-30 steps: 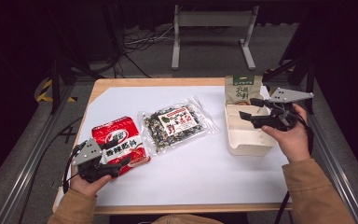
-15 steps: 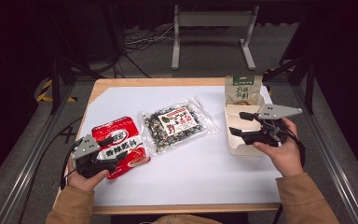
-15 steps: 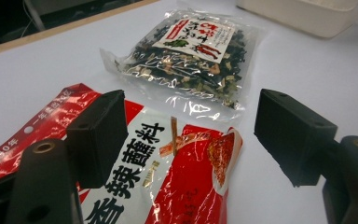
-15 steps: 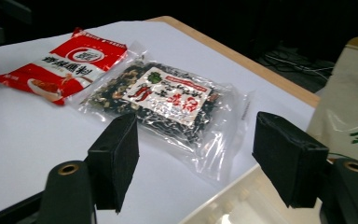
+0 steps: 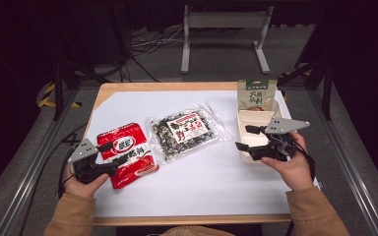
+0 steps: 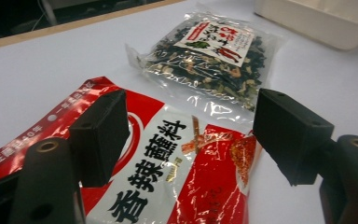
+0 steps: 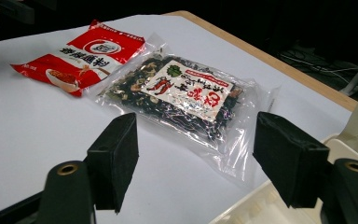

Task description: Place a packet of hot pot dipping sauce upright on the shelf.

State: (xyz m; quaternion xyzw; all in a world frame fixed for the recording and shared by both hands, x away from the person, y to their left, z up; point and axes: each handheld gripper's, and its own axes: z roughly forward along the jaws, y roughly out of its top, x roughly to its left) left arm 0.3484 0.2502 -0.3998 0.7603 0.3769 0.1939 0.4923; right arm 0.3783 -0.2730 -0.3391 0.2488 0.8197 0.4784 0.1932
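Note:
A red snack packet (image 5: 126,153) (image 6: 168,177) (image 7: 81,51) lies flat at the front left of the white table cover. My left gripper (image 5: 112,154) (image 6: 186,140) hovers over its near left part, open, jaws on either side of the packet's face. A clear bag of dark dried vegetables (image 5: 187,131) (image 6: 209,60) (image 7: 186,100) lies in the middle. My right gripper (image 5: 243,138) (image 7: 196,158) is open above the left rim of the cream box (image 5: 256,118) (image 7: 261,198), pointing left toward the clear bag, with nothing between its jaws.
A green and beige pouch (image 5: 257,93) stands at the far end of the cream box (image 6: 317,21). The wooden table edge (image 5: 167,87) runs along the back. A metal stand (image 5: 224,29) and cables lie on the floor beyond.
My right gripper has dropped and swung left, from above the box's right side to its left rim. The left gripper has shifted slightly over the red packet.

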